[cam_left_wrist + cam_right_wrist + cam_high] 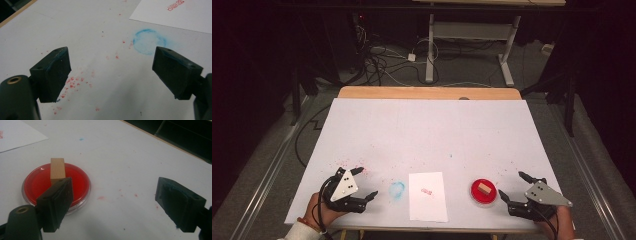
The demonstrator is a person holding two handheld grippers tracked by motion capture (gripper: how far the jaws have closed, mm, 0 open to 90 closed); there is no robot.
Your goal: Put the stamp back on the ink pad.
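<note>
A small wooden stamp block [484, 188] [57, 168] stands on a round red ink pad [483, 192] [40, 182] near the table's front right. A white sheet of paper [427, 196] [175, 13] with a small red stamped mark [427, 191] [175, 5] lies at front centre. My right gripper [515, 187] [112, 202] rests open just right of the pad, with nothing between its jaws. My left gripper [365, 182] [111, 72] sits open at front left, empty, over red ink specks.
A pale blue ink ring [397, 189] [149, 41] marks the white table cover [432, 130] between the left gripper and the paper. Red specks [72, 83] dot the cover. Another desk's legs [430, 50] and cables [382, 62] lie on the floor beyond the far edge.
</note>
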